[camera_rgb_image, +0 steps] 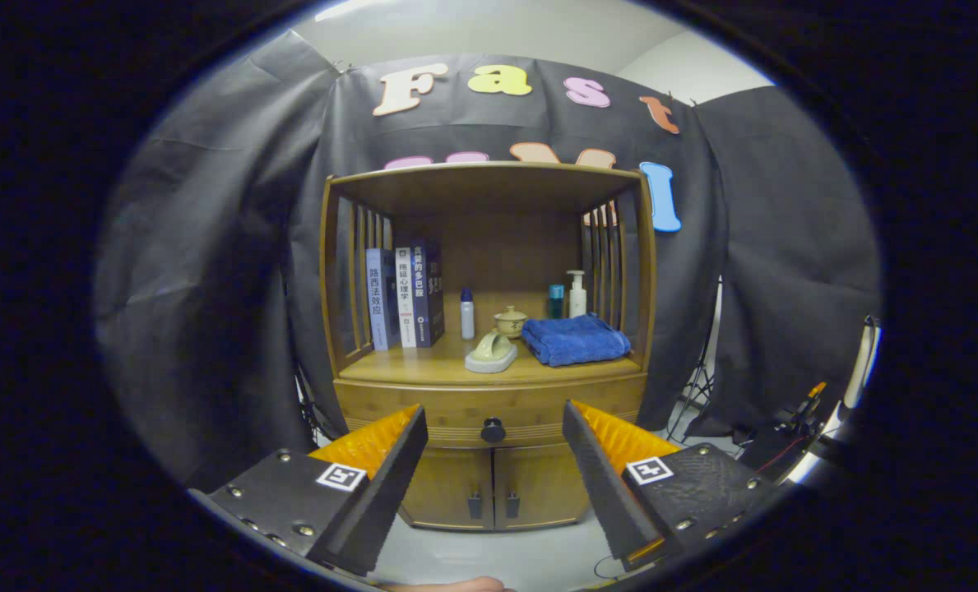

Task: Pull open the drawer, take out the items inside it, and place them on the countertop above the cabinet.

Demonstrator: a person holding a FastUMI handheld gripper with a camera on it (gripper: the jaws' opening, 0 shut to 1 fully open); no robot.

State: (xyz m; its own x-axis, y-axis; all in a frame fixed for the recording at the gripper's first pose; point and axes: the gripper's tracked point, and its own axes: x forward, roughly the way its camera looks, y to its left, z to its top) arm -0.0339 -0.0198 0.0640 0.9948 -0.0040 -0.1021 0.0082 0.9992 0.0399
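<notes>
The gripper (493,427) has two wedge-shaped fingers, each tapering to a narrow forward edge, standing spread well apart with nothing between them. Their inner faces are covered in rows of small ridged teeth. Each finger is fixed to a dark, textured mounting plate held by round silver screws. A small square black-and-white marker sits on top of each plate, near the finger's base.

The closed drawer (489,409) conceals its contents. The gripper (493,427) fingers, spread wide, cover both drawer ends. Book (419,292) spine text is illegible.
</notes>
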